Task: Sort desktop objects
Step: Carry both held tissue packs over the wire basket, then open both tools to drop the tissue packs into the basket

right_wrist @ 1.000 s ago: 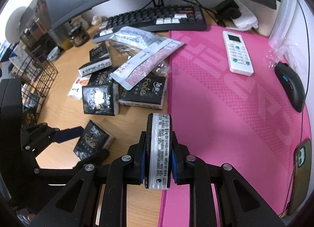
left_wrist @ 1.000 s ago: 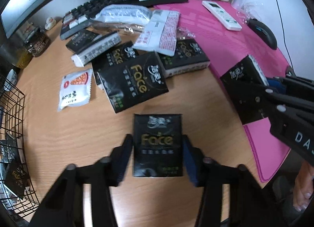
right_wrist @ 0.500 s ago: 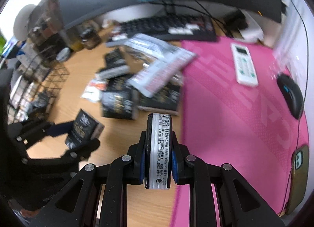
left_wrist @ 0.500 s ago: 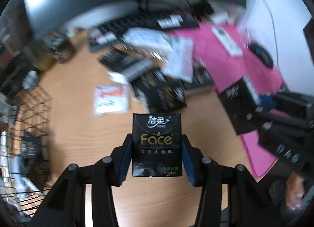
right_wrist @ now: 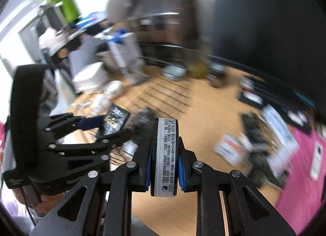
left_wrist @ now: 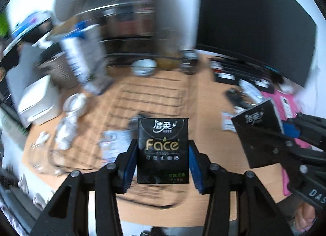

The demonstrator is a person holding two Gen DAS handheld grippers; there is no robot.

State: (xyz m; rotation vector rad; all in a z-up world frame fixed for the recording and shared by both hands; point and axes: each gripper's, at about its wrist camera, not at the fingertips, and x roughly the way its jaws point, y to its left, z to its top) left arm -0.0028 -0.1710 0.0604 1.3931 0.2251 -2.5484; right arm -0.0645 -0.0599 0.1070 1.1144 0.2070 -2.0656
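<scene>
**Two tissue packs in the air, one per gripper**

Both grippers are loaded right now. On my left gripper (left_wrist: 163, 152) the blue pads (left_wrist: 130, 164) are squeezed in on the sides of a black "Face" tissue pack (left_wrist: 162, 150), printed front facing the camera and upright. The right gripper (right_wrist: 164, 155) is clamped on a second tissue pack (right_wrist: 164, 154), held edge-on so I only see the white label strip down its narrow side. From the left wrist view that second pack sits off to the right, close to the first one but not touching.

Both packs are lifted clear above the wooden desk (left_wrist: 214, 134). Below and ahead is what looks like a wire basket (left_wrist: 150, 97), though everything past the grippers is smeared with motion blur, so I can't tell exactly where its rim is. My guess is that's the drop spot.

How I'd do this bit well: slow the swing until the view sharpens, then line up one pack over the basket at a time. Keep the two grippers spread so they don't knock each other. Lower before letting go, since these soft packs flop and slide. The leftover pile near the pink mat (right_wrist: 301, 174) can wait.
</scene>
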